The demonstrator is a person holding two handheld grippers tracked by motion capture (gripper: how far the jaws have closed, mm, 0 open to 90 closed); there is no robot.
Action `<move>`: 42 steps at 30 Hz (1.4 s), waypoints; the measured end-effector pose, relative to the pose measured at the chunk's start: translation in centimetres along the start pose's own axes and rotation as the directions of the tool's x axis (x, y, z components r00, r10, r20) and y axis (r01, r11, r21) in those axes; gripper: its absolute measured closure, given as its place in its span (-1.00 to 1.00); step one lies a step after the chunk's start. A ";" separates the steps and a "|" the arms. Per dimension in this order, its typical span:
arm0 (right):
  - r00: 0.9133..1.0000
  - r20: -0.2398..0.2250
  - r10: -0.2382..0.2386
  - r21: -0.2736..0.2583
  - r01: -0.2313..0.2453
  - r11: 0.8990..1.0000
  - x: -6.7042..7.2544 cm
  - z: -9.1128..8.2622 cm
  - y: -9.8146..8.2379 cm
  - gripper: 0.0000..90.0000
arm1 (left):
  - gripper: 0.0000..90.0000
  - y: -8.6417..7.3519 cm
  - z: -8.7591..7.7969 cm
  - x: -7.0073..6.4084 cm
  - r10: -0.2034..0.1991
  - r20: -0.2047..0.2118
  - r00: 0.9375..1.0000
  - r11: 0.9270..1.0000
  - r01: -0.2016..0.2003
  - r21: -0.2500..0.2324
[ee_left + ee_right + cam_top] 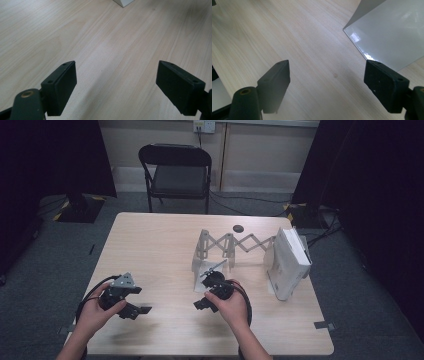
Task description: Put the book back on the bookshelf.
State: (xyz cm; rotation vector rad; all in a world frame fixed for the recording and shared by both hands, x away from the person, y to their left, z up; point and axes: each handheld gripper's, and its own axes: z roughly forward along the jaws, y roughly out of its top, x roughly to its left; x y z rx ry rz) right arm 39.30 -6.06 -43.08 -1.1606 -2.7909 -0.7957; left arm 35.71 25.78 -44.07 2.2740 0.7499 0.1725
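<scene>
Fingers [387,87] of the right gripper [212,290] and the left gripper [131,301] stand spread, holding nothing. Near the counter's [150,250] right edge, the white book [287,262] leans in the rack [235,247]. By my reading, grasping hasn't begun.

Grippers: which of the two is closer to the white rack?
The right gripper; it sits just in front of the rack, while the left gripper is off toward the table's left edge.

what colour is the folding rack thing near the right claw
White, or very light grey: the expanding rack with its crisscross bars shows best in the high view.
</scene>
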 end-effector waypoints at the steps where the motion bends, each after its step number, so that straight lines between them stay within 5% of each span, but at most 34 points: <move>1: 1.000 0.000 -0.002 -0.003 0.002 1.000 0.1 0.1 0.0 -0.54 | -0.63 0.0 0.0 0.0 0.000 0.001 1.000 1.000 0.000 0.000; 42: 0.997 -0.031 -0.070 0.006 0.070 0.998 2.1 3.5 -0.1 -0.54 | -0.63 -0.3 1.2 -0.4 0.004 0.020 1.000 0.999 -0.005 0.037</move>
